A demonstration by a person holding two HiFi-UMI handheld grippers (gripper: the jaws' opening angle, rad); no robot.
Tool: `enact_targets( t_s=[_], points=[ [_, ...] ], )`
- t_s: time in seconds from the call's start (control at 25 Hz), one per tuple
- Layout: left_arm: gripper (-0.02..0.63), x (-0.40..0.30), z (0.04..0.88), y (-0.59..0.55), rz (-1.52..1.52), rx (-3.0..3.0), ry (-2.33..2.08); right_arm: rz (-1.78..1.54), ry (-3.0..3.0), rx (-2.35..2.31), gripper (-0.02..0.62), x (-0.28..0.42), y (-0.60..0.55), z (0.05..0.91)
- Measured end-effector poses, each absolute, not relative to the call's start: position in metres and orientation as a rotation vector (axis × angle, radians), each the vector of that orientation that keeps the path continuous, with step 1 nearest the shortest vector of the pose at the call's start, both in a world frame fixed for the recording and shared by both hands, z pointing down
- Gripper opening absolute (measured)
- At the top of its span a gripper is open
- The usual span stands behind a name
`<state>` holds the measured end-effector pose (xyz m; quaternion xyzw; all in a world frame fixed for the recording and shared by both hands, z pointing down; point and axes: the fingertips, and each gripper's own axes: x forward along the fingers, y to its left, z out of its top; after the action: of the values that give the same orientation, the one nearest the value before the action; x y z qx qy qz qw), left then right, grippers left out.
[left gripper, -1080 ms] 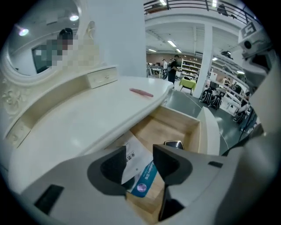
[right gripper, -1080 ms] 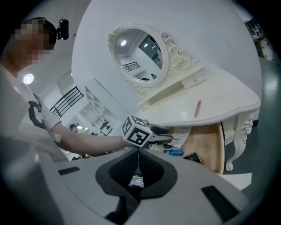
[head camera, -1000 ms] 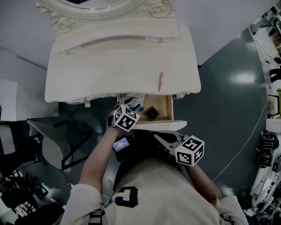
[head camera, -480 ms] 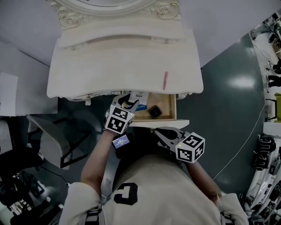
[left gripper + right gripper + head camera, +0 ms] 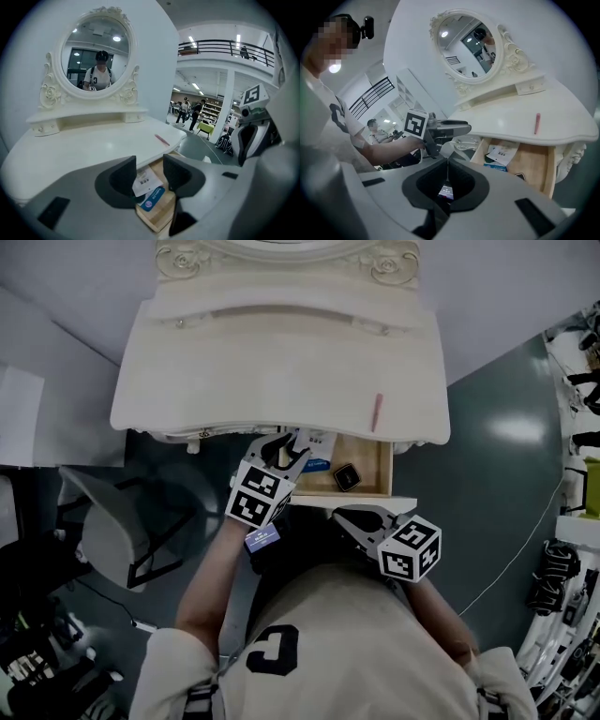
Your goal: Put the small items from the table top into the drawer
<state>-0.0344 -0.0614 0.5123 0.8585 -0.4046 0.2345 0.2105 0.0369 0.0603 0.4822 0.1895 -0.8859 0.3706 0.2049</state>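
Observation:
A thin pink stick (image 5: 378, 412) lies on the white dressing table (image 5: 234, 381), near its front edge above the open wooden drawer (image 5: 379, 468). In the drawer lie a white card (image 5: 145, 180), a blue card (image 5: 153, 199) and a small black square item (image 5: 346, 476). My left gripper (image 5: 286, 448) hangs open and empty over the drawer's left end; the cards show through its gap (image 5: 150, 171). My right gripper (image 5: 341, 514) is shut with nothing in it, just in front of the drawer's front panel. The stick (image 5: 537, 123) and drawer (image 5: 534, 164) also show in the right gripper view.
An oval mirror (image 5: 96, 56) in a carved frame stands at the back of the table on a low shelf (image 5: 281, 320). A grey chair (image 5: 122, 521) stands left of me. Dark floor (image 5: 506, 427) lies to the right.
My left gripper has drawn back and left, from over the drawer's contents to its left end. The head view has shifted, so the table sits further right. The right gripper has hardly moved.

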Motion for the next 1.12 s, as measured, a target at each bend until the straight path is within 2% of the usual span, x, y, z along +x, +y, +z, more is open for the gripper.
enact_targets(
  t_s=[0.24,0.52,0.8,1.12],
  points=[
    [0.222,-0.023,0.493,-0.059,0.568,2.41,-1.046,0.94,-2.456,0.493,0.031,0.027,0.058,0.479],
    [0.222,0.021,0.484,-0.062,0.606,2.454,-0.954,0.958,-2.456,0.536,0.031,0.044,0.056,0.48],
    [0.222,0.084,0.486,-0.083,0.698,2.456,-0.895,1.015,-2.494,0.618,0.031,0.091,0.046,0.48],
    [0.222,0.137,0.529,-0.122,0.911,2.337,-0.977,1.184,-2.531,0.568,0.031,0.157,0.028,0.483]
  ],
)
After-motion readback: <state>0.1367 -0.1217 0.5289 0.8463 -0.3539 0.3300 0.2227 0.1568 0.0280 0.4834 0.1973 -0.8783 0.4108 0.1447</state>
